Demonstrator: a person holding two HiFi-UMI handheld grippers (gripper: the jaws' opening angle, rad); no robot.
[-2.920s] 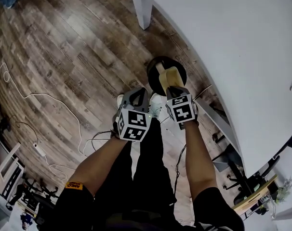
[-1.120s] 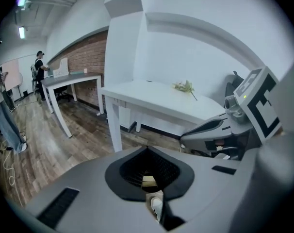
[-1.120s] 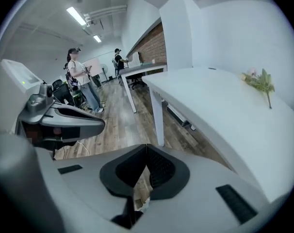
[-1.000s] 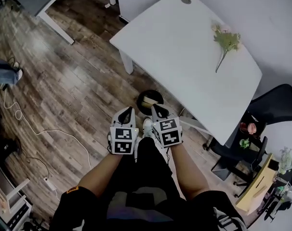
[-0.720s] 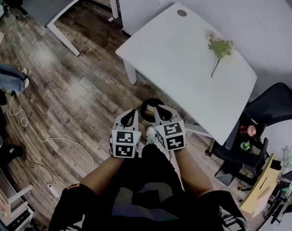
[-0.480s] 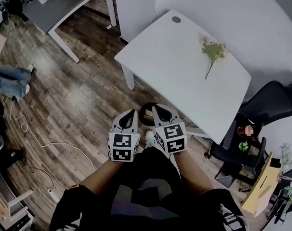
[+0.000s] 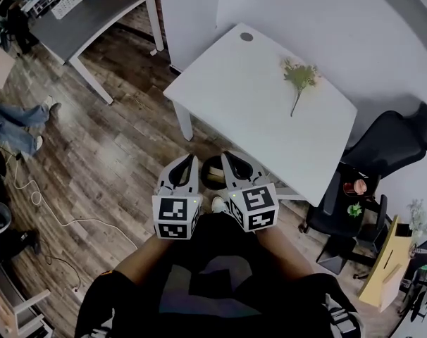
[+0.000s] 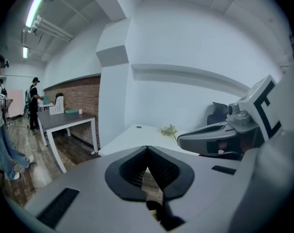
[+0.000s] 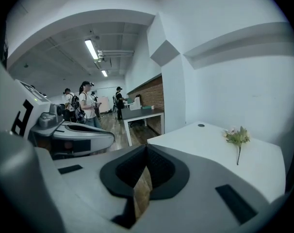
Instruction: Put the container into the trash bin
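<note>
The black round trash bin point(image 7: 207, 163) stands on the wood floor beside the white table's leg. A pale tan piece, the container point(image 7: 213, 177), shows inside it, mostly hidden by the grippers. My left gripper point(image 7: 189, 159) hangs just left of the bin and my right gripper point(image 7: 227, 157) just right of it, both high above it and close to my body. The left gripper point(image 8: 147, 148) has its jaw tips together with nothing between them. The right gripper point(image 9: 147, 148) is likewise shut and empty.
A white table point(image 7: 256, 111) carries a flower sprig point(image 7: 296, 79). A black office chair point(image 7: 393, 143) stands at the right. A grey desk point(image 7: 87, 16) is at the far left, with a person's legs point(image 7: 16, 129) and a cable point(image 7: 51, 203) on the floor.
2.9 s ago my right gripper held the tan container over the bin; now it lies in the bin and the gripper is empty. Both grippers have pulled back and up together.
</note>
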